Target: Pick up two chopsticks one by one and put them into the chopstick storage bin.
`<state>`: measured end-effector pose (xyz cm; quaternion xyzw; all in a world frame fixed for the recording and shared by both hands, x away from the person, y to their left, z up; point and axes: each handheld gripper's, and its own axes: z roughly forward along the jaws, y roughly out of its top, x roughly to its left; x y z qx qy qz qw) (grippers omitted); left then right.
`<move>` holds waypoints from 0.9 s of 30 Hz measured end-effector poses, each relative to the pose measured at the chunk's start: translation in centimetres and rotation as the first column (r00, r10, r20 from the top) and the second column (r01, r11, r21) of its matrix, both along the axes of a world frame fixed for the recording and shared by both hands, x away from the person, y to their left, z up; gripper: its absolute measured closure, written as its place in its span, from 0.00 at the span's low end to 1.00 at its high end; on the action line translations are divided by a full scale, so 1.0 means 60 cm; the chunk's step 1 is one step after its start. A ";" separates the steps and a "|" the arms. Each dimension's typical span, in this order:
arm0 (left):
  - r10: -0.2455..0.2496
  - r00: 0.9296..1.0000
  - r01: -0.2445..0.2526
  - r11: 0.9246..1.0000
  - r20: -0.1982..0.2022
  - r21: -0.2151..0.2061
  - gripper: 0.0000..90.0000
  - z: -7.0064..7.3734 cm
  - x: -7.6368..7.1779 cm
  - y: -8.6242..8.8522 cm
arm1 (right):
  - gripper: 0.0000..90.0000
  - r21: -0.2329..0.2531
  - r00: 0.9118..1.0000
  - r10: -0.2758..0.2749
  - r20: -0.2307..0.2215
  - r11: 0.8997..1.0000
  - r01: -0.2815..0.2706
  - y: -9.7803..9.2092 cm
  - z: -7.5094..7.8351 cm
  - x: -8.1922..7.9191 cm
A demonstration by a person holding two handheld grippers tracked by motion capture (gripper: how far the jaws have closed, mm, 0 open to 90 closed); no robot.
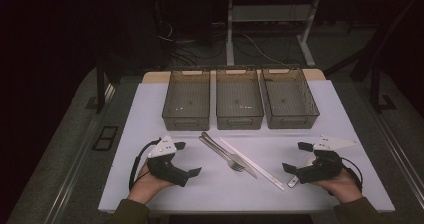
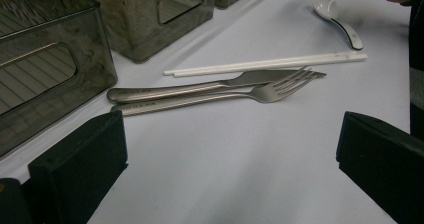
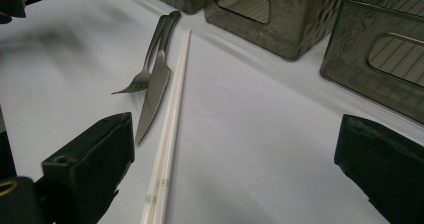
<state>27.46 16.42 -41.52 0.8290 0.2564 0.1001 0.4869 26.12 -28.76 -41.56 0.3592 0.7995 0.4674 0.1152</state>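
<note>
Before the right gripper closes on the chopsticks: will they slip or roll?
Probably slippery: the chopsticks look glossy white and thin, lying flat on the table. As a loose pair they may split apart when pinched. They look stiff; a push would likely slide them toward the knife.

Looks like a lab or test room, not a home. Dark all round, lit just over a white-topped table (image 1: 150,184). At twelve o'clock beyond the table, bare metal frame legs (image 1: 230,34) and loose cables (image 1: 250,44) on grey carpet (image 1: 65,149). Three identical smoky plastic bins (image 1: 239,105) lined up neatly, as for a trial.
</note>
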 end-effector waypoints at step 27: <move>-0.020 1.000 0.020 1.000 -0.008 -0.024 0.00 0.001 -0.003 -0.004 | 0.03 -0.008 0.998 0.046 -0.053 0.999 -0.046 0.042 0.015 0.034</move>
